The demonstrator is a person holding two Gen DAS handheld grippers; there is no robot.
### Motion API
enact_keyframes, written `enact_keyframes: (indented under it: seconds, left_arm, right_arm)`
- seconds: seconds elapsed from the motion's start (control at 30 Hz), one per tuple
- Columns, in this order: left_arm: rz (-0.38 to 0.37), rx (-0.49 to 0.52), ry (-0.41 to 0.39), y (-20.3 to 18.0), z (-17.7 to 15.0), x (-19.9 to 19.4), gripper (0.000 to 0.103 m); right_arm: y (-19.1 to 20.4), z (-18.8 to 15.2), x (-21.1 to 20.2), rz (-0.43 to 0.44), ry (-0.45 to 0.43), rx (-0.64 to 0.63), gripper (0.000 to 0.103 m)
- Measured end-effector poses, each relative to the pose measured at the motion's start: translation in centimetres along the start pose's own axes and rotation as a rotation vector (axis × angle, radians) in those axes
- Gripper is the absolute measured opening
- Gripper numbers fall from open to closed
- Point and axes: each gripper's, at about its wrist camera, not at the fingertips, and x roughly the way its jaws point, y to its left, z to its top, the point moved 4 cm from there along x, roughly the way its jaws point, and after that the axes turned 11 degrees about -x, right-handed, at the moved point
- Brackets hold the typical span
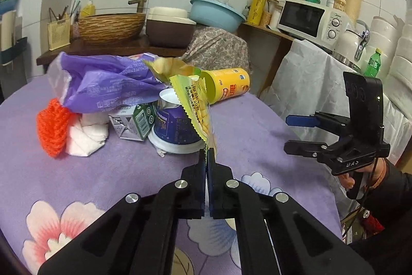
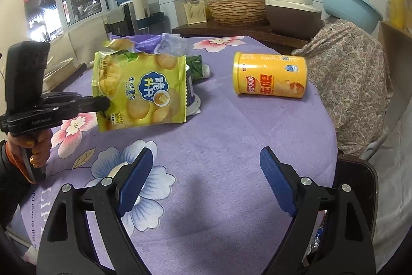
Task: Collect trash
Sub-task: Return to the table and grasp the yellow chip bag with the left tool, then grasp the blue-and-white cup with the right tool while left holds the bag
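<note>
Left tool (image 2: 109, 103) pinches a yellow-green potato chip bag (image 2: 140, 90) by its edge, angled downward above the tabletop (image 2: 231, 133); right tool (image 2: 206, 179) hovers wide, empty

The chip bag (image 2: 140, 90) hides most of the purple cup (image 2: 191, 94) behind it; its small print is unreadable.

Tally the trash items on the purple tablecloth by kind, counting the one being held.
Snack bags: 1, the chip bag
Plastic wrappers: 1, purple wrapper
Canisters: 1, yellow can
Cups: 1, purple cup
Cartons: 1, green carton
Tissue wads: 1
Total: 6
</note>
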Motion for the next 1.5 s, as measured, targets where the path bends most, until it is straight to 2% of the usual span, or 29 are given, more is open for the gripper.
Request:
enact_keyframes:
  seconds: [0.2, 0.37, 0.47, 0.63, 0.77, 0.9, 0.93, 0.97, 1.2, 1.37, 1.5]
  left_arm:
    - [0.102, -0.034, -0.071, 0.7, -0.8, -3.9, 0.002]
    - [0.159, -0.070, -0.117, 1.6, -1.6, -6.4, 0.002]
    - [0.194, -0.073, -0.132, 1.8, -2.0, -7.1, 0.002]
    - [0.210, -0.068, -0.140, 2.1, -2.4, -7.8, 0.002]
    - [0.216, -0.066, -0.137, 2.2, -2.5, -7.8, 0.002]
    - [0.217, -0.074, -0.131, 2.2, -2.8, -7.5, 0.002]
    - [0.216, -0.076, -0.130, 2.2, -2.8, -7.4, 0.002]
    - [0.214, -0.077, -0.128, 2.1, -2.8, -7.4, 0.002]
    - [0.231, -0.049, -0.129, 0.9, -3.2, -7.3, 0.002]
    - [0.220, -0.041, -0.137, -0.4, -3.0, -7.5, 0.002]
    - [0.197, -0.019, -0.140, -2.2, -2.7, -7.1, 0.002]
  right_arm:
    - [2.2, 2.7, 0.7, 0.044, -0.028, -0.075, 0.085]
    - [3.2, 4.9, 3.9, 0.089, -0.013, -0.084, 0.085]
    - [3.6, 5.8, 6.7, 0.071, 0.018, -0.107, 0.085]
    - [3.3, 6.8, 10.7, 0.076, 0.066, -0.070, 0.085]
    - [3.1, 7.4, 12.1, 0.090, 0.068, -0.024, 0.085]
    - [3.7, 7.9, 12.9, 0.083, 0.065, -0.031, 0.084]
    - [3.8, 7.8, 13.2, 0.063, 0.073, -0.039, 0.082]
    - [3.8, 7.8, 13.4, 0.054, 0.077, -0.038, 0.071]
    - [2.7, 7.5, 11.1, 0.075, 0.029, 0.042, 0.071]
    - [2.3, 6.9, 6.2, 0.068, -0.045, 0.016, 0.071]
    - [1.7, 5.2, 2.4, 0.049, -0.067, 0.007, 0.071]
